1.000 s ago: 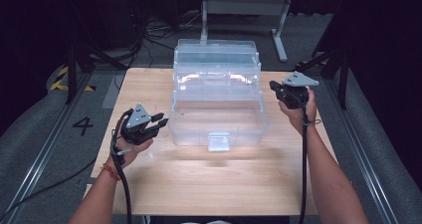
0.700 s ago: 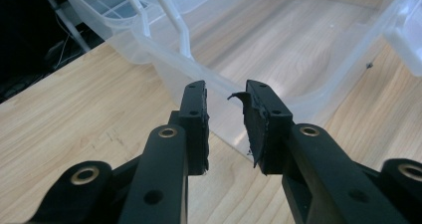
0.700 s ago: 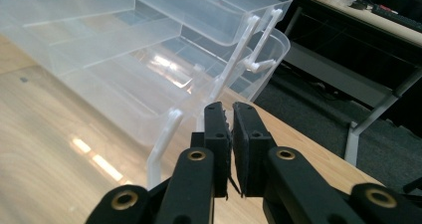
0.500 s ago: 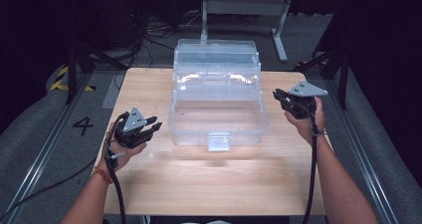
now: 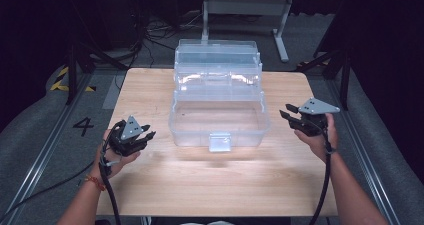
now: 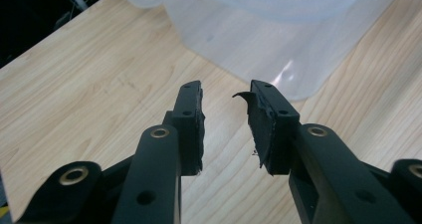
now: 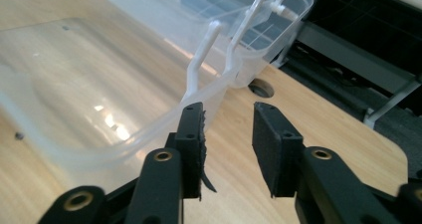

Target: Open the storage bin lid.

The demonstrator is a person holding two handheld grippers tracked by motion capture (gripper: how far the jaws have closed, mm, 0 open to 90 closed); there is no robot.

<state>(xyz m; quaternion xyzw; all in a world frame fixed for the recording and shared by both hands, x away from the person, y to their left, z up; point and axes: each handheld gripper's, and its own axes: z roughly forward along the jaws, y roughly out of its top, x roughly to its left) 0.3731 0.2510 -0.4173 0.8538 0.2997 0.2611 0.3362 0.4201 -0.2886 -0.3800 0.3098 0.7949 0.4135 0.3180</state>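
Your clear plastic cantilever storage box point(image 5: 220, 110) stands opened out at the middle of the light wooden table point(image 5: 150, 195). Your left gripper point(image 5: 144, 135) stands unclenched and empty; your right gripper point(image 5: 287, 114), jaws just parting, grasps nothing. Opening appears finished; nothing loaded.

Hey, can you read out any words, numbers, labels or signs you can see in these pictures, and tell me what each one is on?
"4": a dark digit on the grey floor mat left of the wooden table, at in the high view.
No other text can be read: the clear plastic box and its front latch carry no legible label or brand in any view.
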